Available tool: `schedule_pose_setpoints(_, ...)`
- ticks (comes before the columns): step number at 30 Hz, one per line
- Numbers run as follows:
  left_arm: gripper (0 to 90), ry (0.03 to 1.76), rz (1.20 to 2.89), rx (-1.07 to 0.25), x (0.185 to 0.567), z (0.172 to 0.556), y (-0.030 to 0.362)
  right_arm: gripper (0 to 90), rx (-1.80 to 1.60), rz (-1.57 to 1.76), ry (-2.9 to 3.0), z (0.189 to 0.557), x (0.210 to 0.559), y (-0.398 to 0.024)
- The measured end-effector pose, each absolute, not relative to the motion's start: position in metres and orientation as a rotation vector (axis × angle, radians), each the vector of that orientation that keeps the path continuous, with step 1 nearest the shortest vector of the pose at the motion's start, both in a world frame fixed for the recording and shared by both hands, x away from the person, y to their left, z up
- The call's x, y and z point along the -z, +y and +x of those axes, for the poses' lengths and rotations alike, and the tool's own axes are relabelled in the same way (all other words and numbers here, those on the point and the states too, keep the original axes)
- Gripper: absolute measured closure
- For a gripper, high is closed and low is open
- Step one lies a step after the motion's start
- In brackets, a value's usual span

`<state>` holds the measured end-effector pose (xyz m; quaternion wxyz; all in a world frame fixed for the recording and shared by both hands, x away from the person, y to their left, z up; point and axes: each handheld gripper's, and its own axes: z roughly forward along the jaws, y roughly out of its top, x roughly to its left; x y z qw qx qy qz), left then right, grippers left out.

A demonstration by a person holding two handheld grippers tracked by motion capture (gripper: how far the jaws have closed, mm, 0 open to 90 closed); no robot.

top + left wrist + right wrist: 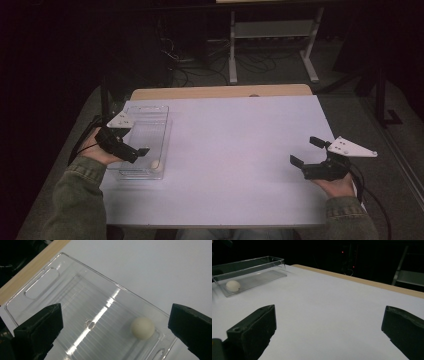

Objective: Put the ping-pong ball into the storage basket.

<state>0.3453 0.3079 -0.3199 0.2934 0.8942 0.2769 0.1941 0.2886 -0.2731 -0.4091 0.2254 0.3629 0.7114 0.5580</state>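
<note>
White table (235, 150) in a dark room.
Clear tray (150, 120) holds a white ball (156, 164); left gripper (134, 149) and right gripper (306, 151) both gape apart.

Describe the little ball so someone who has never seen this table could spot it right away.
Start at the white table and go to the clear plastic tray on its left side, under the left gripper. The ball lies inside the tray at the end nearest the person. It is small, round and cream-white, the one loose thing in the tray.
</note>
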Motion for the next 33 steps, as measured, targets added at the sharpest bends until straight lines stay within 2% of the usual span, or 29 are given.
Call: schedule_pose_setpoints(33,0.0,0.784,2.074,-0.609,0.337,0.315,0.328,0.0,-1.539,1.001,1.962,0.289,0.41,-0.273)
